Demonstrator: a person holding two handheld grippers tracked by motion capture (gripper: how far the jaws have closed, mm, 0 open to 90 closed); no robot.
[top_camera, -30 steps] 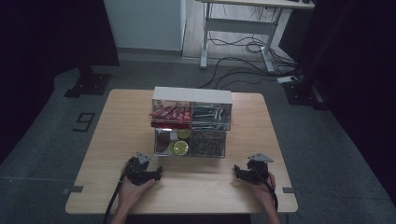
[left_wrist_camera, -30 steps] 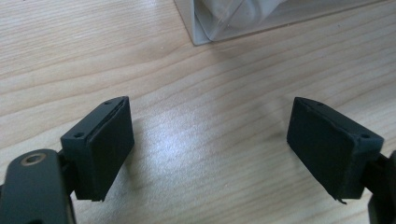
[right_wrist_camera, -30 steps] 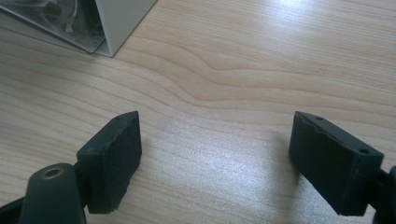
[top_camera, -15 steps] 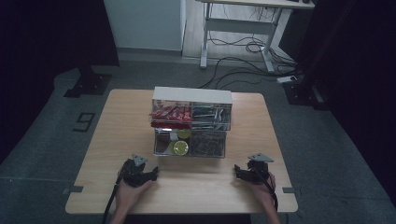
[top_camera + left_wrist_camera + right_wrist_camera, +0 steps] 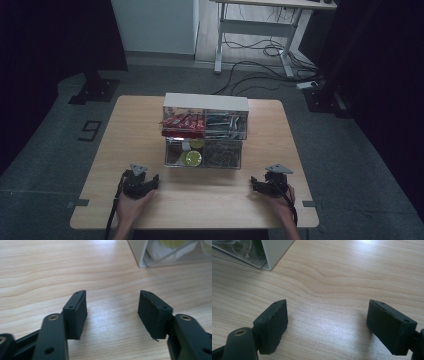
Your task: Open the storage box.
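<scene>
step: approach, both grippers lower frame, short of clear drawer organizer [image 5: 205, 132] at centre.
left gripper [image 5: 141, 183]: jaws just been closing, part-open, empty.
right gripper [image 5: 270, 182]: wide, empty.
next: reach a drawer front.

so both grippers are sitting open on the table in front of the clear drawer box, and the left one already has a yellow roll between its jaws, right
Not quite. The left gripper has nothing between its jaws, only bare table, as the left gripper view shows; the jaws have just been closing somewhat. The yellow roll is in the drawer box. The right gripper is open too.
</scene>
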